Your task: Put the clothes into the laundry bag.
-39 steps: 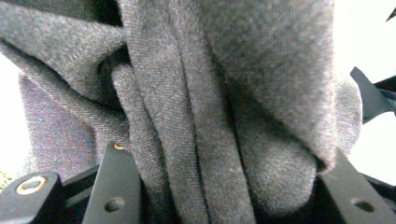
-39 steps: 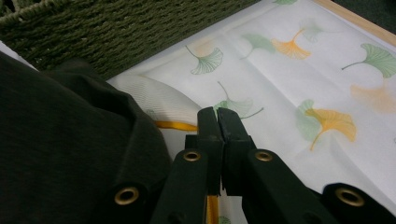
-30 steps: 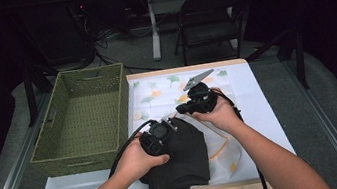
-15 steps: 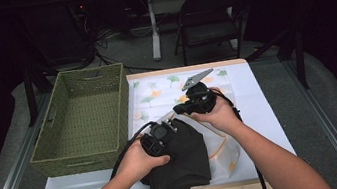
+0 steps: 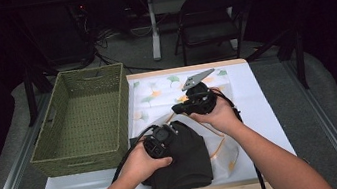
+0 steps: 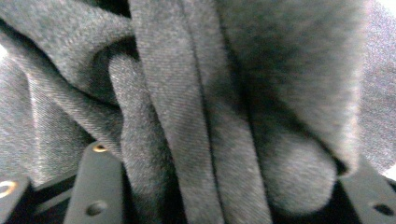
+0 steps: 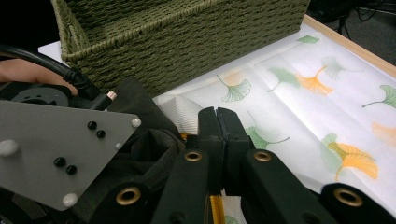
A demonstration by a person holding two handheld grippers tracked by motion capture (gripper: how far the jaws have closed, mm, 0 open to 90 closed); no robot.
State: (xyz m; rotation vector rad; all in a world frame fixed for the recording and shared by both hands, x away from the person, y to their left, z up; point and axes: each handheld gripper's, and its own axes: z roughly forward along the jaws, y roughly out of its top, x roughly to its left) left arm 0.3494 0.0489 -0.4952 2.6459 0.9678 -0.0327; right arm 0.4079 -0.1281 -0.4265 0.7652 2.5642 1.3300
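Observation:
A dark grey garment [image 5: 187, 165] lies bunched at the table's front, partly over a white cloth printed with ginkgo leaves [image 5: 166, 92]. My left gripper [image 5: 162, 139] presses down into the garment. In the left gripper view its jaws stand wide apart at the bottom corners, with thick folds of the garment [image 6: 187, 93] between them. My right gripper [image 5: 178, 108] hovers just beyond the garment, pointing left. Its jaws [image 7: 217, 119] are pressed together, and an orange-hemmed edge of the cloth [image 7: 303, 107] is caught low between them. The cloth's hem rises from the table toward that gripper.
A green wicker basket [image 5: 85, 157] stands empty along the table's left side, close beside the garment [image 7: 149, 154] and the basket wall [image 7: 187, 42]. The left gripper's grey plate [image 7: 60, 144] sits near the right jaws. A folding chair [image 5: 205, 18] stands beyond the table.

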